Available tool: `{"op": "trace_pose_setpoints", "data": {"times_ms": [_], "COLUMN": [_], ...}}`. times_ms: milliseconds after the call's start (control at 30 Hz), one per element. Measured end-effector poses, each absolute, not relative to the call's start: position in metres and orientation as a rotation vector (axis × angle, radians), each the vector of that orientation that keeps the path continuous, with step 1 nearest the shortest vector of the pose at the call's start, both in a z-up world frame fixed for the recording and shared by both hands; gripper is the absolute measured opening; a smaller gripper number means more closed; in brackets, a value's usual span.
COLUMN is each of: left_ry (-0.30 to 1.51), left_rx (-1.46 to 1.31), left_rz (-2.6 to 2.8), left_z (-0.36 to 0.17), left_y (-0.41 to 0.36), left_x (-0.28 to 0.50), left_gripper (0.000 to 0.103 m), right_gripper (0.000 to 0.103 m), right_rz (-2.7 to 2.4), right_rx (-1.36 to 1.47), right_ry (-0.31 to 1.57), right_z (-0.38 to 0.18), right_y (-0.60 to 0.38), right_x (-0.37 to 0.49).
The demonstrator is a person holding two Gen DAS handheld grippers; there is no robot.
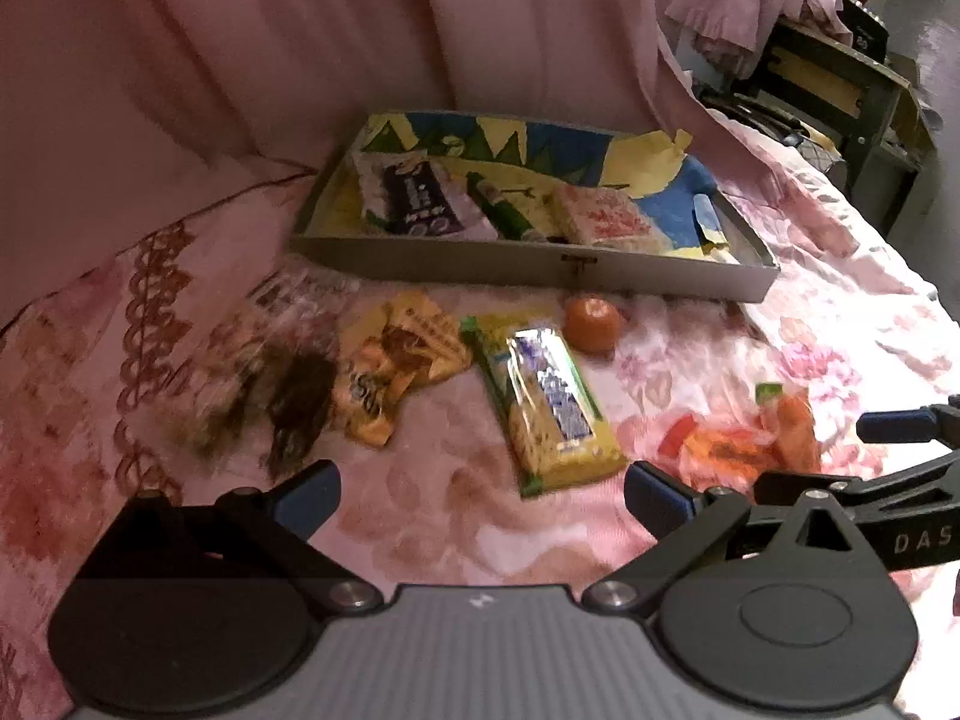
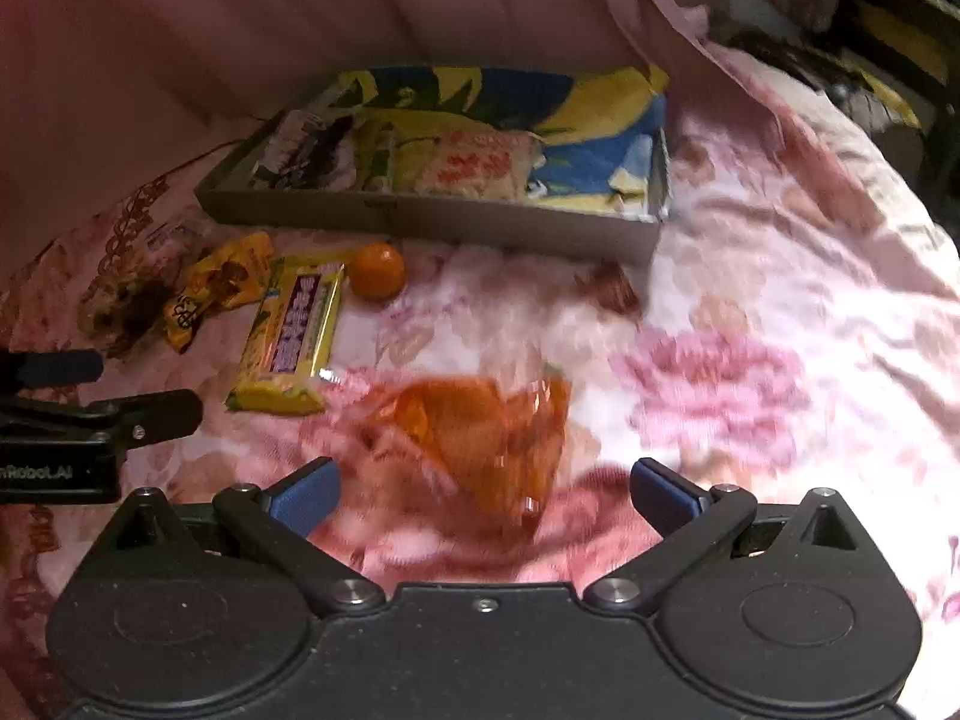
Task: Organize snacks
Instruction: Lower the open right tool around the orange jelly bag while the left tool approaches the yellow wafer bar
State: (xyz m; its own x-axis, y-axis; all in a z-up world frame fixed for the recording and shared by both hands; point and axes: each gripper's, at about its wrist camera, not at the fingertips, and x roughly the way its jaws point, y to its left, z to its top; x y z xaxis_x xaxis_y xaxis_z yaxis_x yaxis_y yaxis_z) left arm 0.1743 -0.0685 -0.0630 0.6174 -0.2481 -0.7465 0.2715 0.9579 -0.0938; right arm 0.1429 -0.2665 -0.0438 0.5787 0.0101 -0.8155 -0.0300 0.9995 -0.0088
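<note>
A grey tray [image 1: 528, 267] [image 2: 432, 222] lined with blue and yellow paper sits at the back of the bed and holds three snack packs. In front of it lie a clear bag of dark snacks [image 1: 276, 384] [image 2: 126, 306], a yellow-orange packet [image 1: 396, 366] [image 2: 222, 285], a long yellow biscuit pack [image 1: 549, 402] [image 2: 294, 336], a mandarin [image 1: 591, 324] [image 2: 377, 279] and an orange wrapper pack [image 1: 744, 441] [image 2: 480, 438]. My left gripper [image 1: 480, 498] is open, just short of the biscuit pack. My right gripper [image 2: 483, 492] is open, with the orange wrapper pack between its fingers' line, blurred.
Everything rests on a pink floral bedspread [image 2: 750, 360] [image 1: 840, 312]. A pink curtain [image 1: 300, 48] hangs behind the tray. Dark furniture [image 1: 840, 90] stands at the far right. A small brown wrapper [image 2: 612, 291] lies near the tray's right corner.
</note>
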Motion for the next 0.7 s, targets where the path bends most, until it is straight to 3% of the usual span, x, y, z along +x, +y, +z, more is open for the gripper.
{"op": "trace_pose_setpoints", "data": {"times_ms": [700], "left_ry": [0.884], "left_rx": [-0.044], "left_rz": [-0.4], "left_z": [-0.094], "left_y": [-0.088], "left_x": [0.209], "left_gripper": [0.101], "right_gripper": [0.1], "right_rz": [0.029], "right_rx": [-0.061], "right_ry": [0.965], "right_z": [-0.07], "right_y": [-0.248], "right_x": [0.163]}}
